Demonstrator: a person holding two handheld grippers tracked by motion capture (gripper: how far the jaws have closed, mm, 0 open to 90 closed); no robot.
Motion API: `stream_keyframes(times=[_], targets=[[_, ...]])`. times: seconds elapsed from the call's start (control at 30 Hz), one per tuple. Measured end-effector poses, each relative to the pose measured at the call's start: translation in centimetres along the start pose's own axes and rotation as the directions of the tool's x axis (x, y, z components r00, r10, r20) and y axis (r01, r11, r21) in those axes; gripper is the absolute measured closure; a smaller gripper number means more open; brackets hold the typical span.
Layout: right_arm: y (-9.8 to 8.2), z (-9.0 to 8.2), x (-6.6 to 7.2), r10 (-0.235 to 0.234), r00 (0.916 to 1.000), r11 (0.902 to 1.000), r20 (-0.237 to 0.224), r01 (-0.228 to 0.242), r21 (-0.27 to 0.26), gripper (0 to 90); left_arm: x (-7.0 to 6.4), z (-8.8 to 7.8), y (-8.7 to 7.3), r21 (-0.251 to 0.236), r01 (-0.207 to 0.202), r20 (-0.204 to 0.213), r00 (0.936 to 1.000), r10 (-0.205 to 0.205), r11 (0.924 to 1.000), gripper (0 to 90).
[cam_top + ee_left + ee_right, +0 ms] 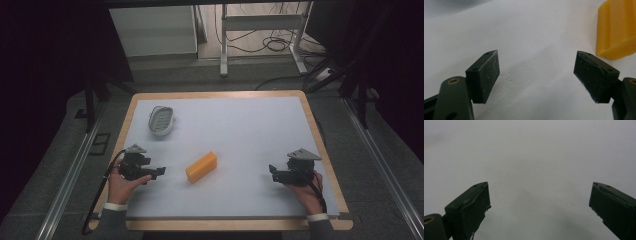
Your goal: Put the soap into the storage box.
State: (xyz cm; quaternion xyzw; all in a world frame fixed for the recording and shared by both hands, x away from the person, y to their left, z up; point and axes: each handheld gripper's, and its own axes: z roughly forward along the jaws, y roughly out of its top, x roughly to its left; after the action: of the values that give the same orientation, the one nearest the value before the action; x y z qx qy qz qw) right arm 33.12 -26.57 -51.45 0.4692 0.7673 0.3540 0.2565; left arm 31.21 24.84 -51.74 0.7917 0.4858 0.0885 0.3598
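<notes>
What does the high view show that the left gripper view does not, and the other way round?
High view alone: the whole table, the grey oval dish at its far left, the right gripper and both hands. Left gripper view alone: a close look at the left gripper, its pads wide apart with bare mat between them. Both share: the yellow block and the white mat it lies on, with the block ahead of the open jaws, untouched.
</notes>
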Motion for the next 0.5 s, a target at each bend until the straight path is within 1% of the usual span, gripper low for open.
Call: stream_keyframes(times=[0.07,0.13,0.23,0.27,0.37,0.4,0.5], targets=[[-0.02,-0.04,-0.16,0.002,1.0,1.0,-0.001,-0.002,0.001,3.6,0.02,-0.06,0.0,-0.002,-0.003,0.004,1.0,0.003,1.0,21.1],[0.02,-0.11,-0.54,0.02,0.9998,0.9998,-0.01,-0.02,-0.005,4.0,-0.11,-0.13,-0.09,0.008,-0.008,-0.008,0.9999,0.008,0.9999,20.5],[0.05,-0.08,-0.54,0.018,0.9997,0.9998,-0.017,-0.018,-0.007,4.2,-0.14,-0.15,-0.09,0.004,-0.01,-0.001,0.9999,0.01,0.9999,20.5],[-0.02,-0.01,-0.36,0.006,0.9998,1.0,-0.018,-0.006,0.003,4.3,-0.14,-0.2,-0.06,-0.002,-0.005,0.0,1.0,0.005,1.0,20.6],[-0.09,-0.03,-0.17,-0.003,0.9999,0.9999,-0.013,0.003,0.01,4.4,-0.08,-0.19,-0.05,0.002,-0.007,-0.002,1.0,0.007,1.0,20.5],[-0.07,-0.11,-0.14,0.003,0.9998,1.0,-0.021,-0.002,0.007,4.6,-0.02,-0.18,-0.03,0.004,-0.008,-0.003,1.0,0.008,1.0,20.6],[0.14,-0.1,-0.19,0.006,0.9997,1.0,-0.023,-0.006,0.001,4.7,0.02,-0.19,-0.03,0.007,-0.011,-0.008,0.9999,0.011,0.9999,20.6]])
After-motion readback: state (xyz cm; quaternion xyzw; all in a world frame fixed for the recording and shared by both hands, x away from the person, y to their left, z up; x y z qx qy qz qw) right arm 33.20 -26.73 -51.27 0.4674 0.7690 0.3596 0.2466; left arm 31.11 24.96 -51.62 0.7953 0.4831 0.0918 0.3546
